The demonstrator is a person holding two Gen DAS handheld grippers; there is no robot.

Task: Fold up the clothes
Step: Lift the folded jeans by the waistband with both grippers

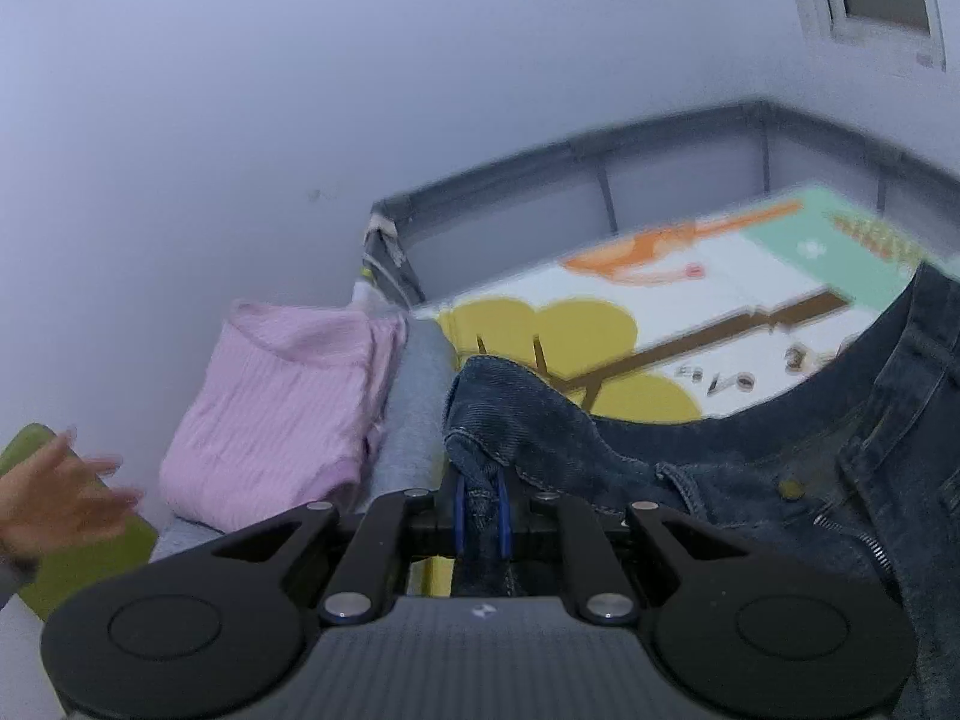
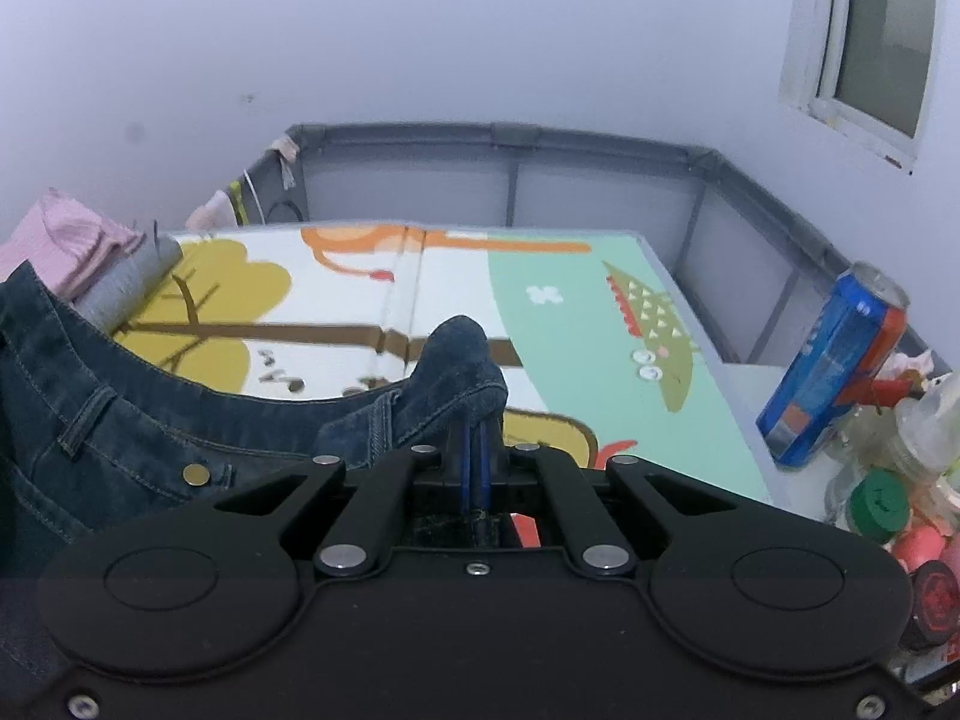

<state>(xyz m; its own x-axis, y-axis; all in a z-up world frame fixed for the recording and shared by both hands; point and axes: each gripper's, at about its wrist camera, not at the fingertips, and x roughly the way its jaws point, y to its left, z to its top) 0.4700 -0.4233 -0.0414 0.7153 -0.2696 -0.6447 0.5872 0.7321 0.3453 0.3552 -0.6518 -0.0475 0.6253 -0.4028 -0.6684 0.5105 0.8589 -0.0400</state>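
Dark blue jeans (image 1: pixel 780 450) hang stretched between both grippers above a printed play mat (image 1: pixel 690 294). My left gripper (image 1: pixel 483 504) is shut on one corner of the waistband, denim bunched between its blue pads. In the right wrist view the jeans (image 2: pixel 120 414) sag to the left, a metal button (image 2: pixel 195 473) showing. My right gripper (image 2: pixel 474 468) is shut on the other waistband corner, which sticks up above the fingers. A folded pink sweater (image 1: pixel 282 408) lies on a folded grey garment (image 1: pixel 414 414) at the left.
A grey playpen fence (image 2: pixel 510 180) rings the mat (image 2: pixel 570 312) against a white wall. A blue can (image 2: pixel 834 360), bottles and a green lid (image 2: pixel 879 504) crowd the right edge. A person's hand (image 1: pixel 54 498) over a green object (image 1: pixel 90 546) shows at the far left.
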